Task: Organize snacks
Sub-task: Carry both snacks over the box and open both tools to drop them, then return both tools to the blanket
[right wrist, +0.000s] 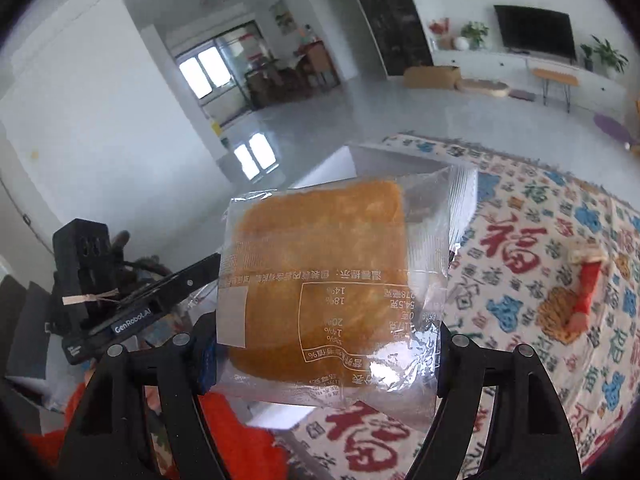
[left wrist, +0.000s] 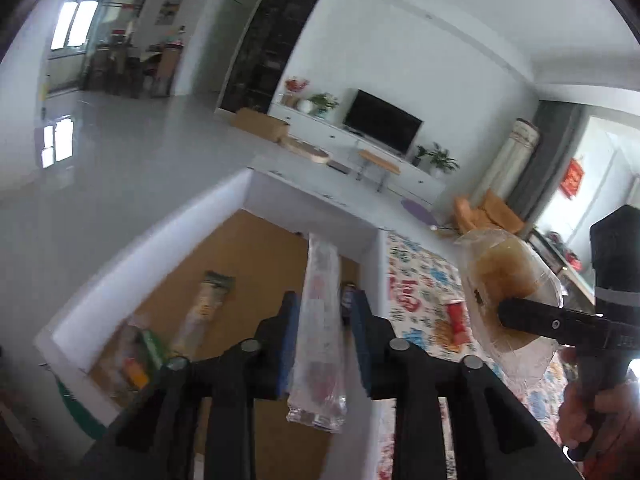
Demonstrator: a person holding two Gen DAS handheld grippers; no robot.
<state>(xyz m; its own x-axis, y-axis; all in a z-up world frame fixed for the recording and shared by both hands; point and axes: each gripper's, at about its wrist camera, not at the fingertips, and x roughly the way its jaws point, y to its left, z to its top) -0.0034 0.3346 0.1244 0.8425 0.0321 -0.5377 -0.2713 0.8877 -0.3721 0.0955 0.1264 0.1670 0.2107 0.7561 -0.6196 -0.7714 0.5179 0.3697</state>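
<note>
Nearest, a long clear snack packet [left wrist: 318,320] hangs between the left gripper [left wrist: 322,336], whose jaws are parted around it; whether the pads press cannot be told. A square bread packet [right wrist: 320,292] is clasped in the right gripper [right wrist: 320,356]. Below lies an open white-walled box [left wrist: 160,232] holding snacks, beside a patterned cloth [right wrist: 540,248] on the bench. Beyond its edges, bare grey floor [left wrist: 132,148] stretches far.
</note>
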